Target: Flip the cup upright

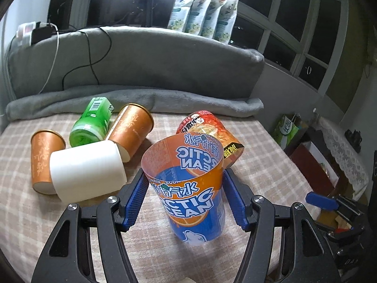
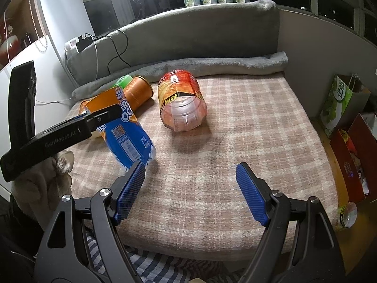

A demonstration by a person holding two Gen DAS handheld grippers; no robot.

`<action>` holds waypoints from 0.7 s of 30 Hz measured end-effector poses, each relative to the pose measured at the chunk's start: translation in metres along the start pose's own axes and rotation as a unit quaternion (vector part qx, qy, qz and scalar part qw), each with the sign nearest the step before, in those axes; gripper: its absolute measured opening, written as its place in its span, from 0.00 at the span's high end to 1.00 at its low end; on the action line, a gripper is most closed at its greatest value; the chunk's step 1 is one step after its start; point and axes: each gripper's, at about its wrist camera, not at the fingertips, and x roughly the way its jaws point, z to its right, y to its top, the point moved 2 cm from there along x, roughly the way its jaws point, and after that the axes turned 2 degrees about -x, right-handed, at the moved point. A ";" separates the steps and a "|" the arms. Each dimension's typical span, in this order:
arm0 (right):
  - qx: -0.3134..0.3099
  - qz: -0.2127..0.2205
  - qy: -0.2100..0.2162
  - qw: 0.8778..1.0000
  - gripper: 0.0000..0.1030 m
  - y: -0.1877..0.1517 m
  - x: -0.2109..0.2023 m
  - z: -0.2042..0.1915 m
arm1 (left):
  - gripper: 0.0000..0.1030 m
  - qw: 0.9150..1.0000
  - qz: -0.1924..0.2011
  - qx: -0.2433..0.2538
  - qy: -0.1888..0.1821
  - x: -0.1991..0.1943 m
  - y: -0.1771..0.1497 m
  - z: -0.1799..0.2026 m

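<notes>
My left tool (image 1: 186,200) brackets the Arctic Ocean cup (image 1: 188,184) at centre frame, blue pads just beside its walls; contact unclear. Cup stands open end up, tilted, base on the plaid blanket (image 1: 259,165). My right tool (image 2: 190,193) hangs wide open, empty, lower centre. Red cup (image 2: 182,101) lies sideways, upper centre.
</notes>
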 end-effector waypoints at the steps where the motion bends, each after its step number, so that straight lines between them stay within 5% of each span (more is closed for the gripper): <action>1: 0.000 0.001 0.000 1.000 0.20 0.000 0.000 0.000 | 0.38 1.000 0.001 0.003 0.000 0.000 -0.001 0.001; 21: 0.009 0.013 -0.006 1.000 0.20 -0.002 -0.011 0.003 | 0.38 0.998 -0.013 0.059 -0.020 -0.005 -0.018 0.031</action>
